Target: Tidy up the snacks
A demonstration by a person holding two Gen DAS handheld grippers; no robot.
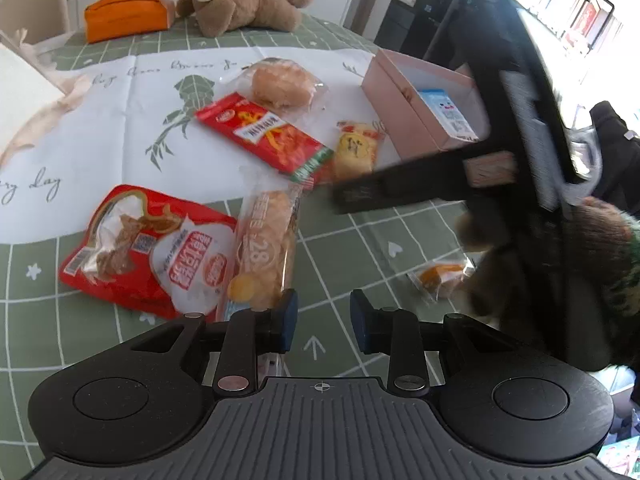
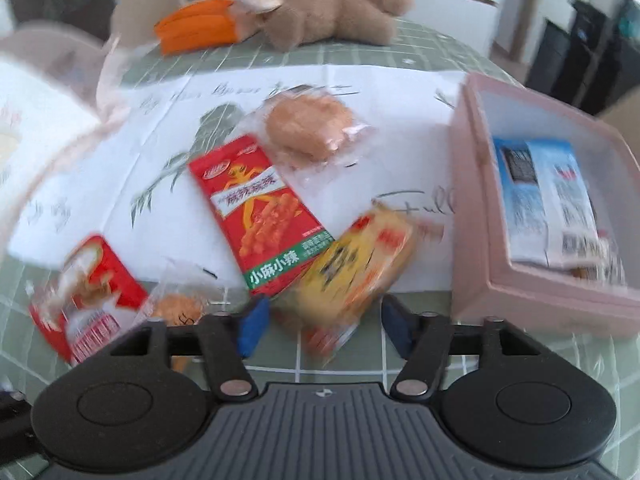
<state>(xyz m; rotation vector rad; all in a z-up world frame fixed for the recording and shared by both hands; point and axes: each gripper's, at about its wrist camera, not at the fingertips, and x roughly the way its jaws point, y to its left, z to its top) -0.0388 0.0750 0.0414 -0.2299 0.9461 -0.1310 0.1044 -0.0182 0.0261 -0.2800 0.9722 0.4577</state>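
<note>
Snacks lie on the table: a long red packet (image 1: 266, 138) (image 2: 258, 212), a wrapped round bun (image 1: 282, 86) (image 2: 310, 124), a yellow cracker packet (image 1: 356, 150) (image 2: 352, 264), a big red bag (image 1: 148, 250) (image 2: 86, 296), a long bread pack (image 1: 266, 248), and a small orange wrapped snack (image 1: 438, 274). A pink box (image 1: 404, 100) (image 2: 532, 292) holds a blue packet (image 1: 446, 114) (image 2: 544, 200). My left gripper (image 1: 323, 320) is open and empty over the cloth. My right gripper (image 2: 324, 330) (image 1: 400, 192) is open, jaws either side of the yellow packet's near end.
A brown plush toy (image 1: 248, 2) (image 2: 336, 12) and an orange pouch (image 1: 126, 12) (image 2: 196, 24) lie at the far edge. A white box with a pink ribbon (image 1: 24, 96) (image 2: 36, 120) stands at the left. The person's sleeve (image 1: 592, 264) is at the right.
</note>
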